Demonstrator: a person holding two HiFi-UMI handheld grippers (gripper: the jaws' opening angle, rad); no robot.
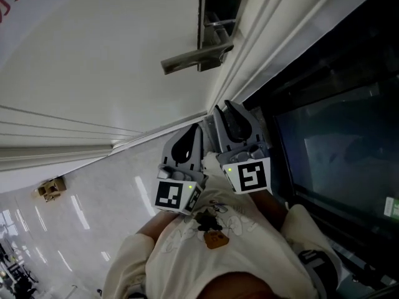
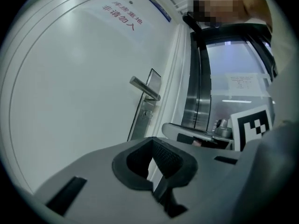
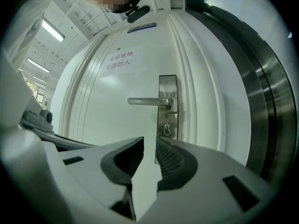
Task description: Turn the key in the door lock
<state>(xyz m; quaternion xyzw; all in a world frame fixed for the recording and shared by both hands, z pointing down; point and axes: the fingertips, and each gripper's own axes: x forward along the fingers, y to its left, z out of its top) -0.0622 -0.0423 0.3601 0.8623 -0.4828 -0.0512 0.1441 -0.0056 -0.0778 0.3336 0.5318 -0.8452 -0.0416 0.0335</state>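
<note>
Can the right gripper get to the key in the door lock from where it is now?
Probably yes. The right gripper has its jaws apart and empty, and the key, below the lever handle, lies ahead of it with nothing in between.

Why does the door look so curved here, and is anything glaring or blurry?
Left gripper view: the wide lens bows the door, with black corners. Right gripper view: same bulge, though the door handle is sharp. Head view: light streaks glare on the shiny floor.

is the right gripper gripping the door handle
No, the right gripper has empty, parted jaws, short of the door handle.
</note>
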